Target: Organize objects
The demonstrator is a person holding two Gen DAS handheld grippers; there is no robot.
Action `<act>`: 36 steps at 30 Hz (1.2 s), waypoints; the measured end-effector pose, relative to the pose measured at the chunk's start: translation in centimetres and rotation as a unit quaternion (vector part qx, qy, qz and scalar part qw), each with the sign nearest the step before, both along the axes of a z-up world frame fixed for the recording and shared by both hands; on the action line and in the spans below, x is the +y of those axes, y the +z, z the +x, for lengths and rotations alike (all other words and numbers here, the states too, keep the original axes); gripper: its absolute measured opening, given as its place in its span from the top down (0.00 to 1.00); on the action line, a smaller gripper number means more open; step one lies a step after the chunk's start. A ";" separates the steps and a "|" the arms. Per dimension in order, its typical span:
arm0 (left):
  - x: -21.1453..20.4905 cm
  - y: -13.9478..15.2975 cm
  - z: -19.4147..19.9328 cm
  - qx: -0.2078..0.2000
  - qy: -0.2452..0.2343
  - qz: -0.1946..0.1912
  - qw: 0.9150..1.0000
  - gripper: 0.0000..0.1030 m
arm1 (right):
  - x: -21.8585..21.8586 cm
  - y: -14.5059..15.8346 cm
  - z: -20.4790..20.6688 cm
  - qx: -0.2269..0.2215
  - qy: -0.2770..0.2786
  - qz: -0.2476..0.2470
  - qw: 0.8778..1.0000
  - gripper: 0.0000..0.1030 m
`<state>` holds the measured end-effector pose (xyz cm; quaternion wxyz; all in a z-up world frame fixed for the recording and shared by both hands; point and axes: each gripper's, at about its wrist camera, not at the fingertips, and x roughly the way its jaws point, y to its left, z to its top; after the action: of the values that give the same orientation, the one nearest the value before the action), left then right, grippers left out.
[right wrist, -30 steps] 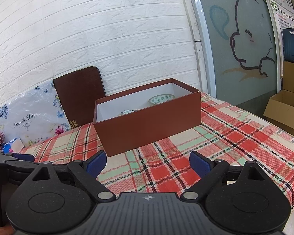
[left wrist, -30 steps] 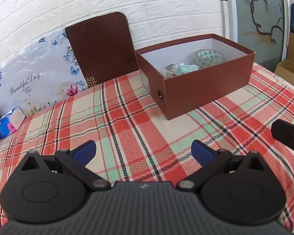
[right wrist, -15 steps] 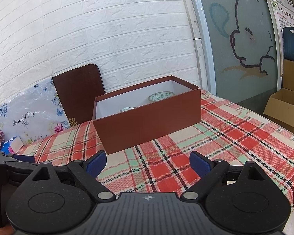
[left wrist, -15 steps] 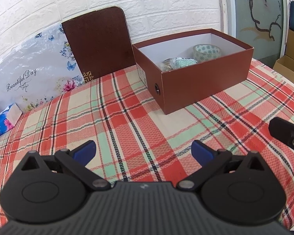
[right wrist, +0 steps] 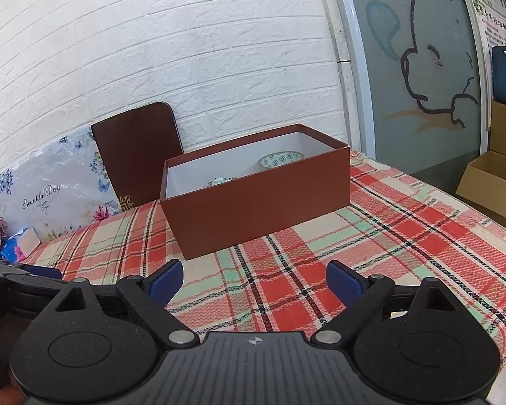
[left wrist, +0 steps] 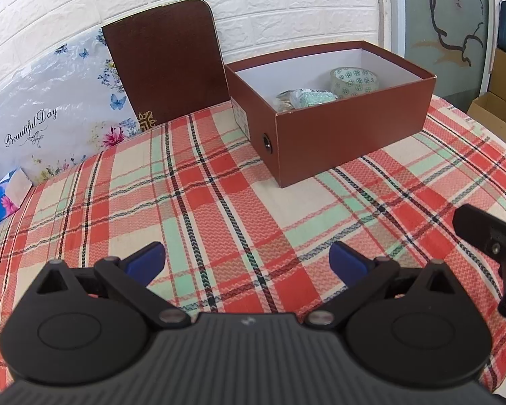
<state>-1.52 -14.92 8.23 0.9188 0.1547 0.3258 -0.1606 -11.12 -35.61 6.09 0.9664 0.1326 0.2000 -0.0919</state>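
Observation:
An open brown shoe box [left wrist: 350, 135] [right wrist: 263, 202] stands on the plaid cloth [left wrist: 219, 209] [right wrist: 371, 246] at the far side. Inside it lie a patterned tape roll [left wrist: 353, 80] [right wrist: 280, 160] and a green-white packet [left wrist: 303, 98] beside some shiny items. The box lid [left wrist: 165, 64] [right wrist: 138, 155] leans upright against the wall to the box's left. My left gripper [left wrist: 246, 263] hovers open over the cloth, well short of the box, nothing between its fingers. My right gripper [right wrist: 254, 280] is open too and empty, to the right of the left one.
A floral cushion [left wrist: 44, 114] [right wrist: 54, 199] leans on the white brick wall at the left, a tissue pack [left wrist: 6, 195] [right wrist: 18, 246] in front of it. Cardboard boxes [right wrist: 492, 185] stand on the floor past the cloth's right edge, by a frosted glass door [right wrist: 415, 67].
Both grippers drew back and tilted slightly, so the box sits a little further and higher in view. Both stay open and empty.

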 end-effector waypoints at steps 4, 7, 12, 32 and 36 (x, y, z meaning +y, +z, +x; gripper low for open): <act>0.1 -0.2 0.0 0.009 0.003 -0.001 1.000 0.00 | 0.6 -0.2 0.1 0.008 0.006 -0.004 1.000 0.10; 0.3 -0.1 0.1 0.009 0.003 -0.005 1.000 0.00 | 0.7 0.0 0.2 0.008 0.005 -0.003 1.000 0.10; 0.9 0.2 0.2 0.007 0.005 -0.014 1.000 0.00 | 1.0 0.0 0.1 0.011 0.004 -0.009 1.000 0.10; 1.7 1.3 -0.3 -0.007 0.012 -0.017 1.000 0.00 | 1.9 0.4 0.1 0.006 0.015 -0.015 1.000 0.10; 1.7 1.8 -0.1 -0.018 0.016 -0.019 1.000 0.00 | 1.7 0.4 0.6 0.002 0.017 -0.014 1.000 0.10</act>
<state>-1.67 -13.26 10.03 0.9297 0.1351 0.3084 -0.1492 -10.56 -33.89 6.44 0.9691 0.1159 0.2032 -0.0786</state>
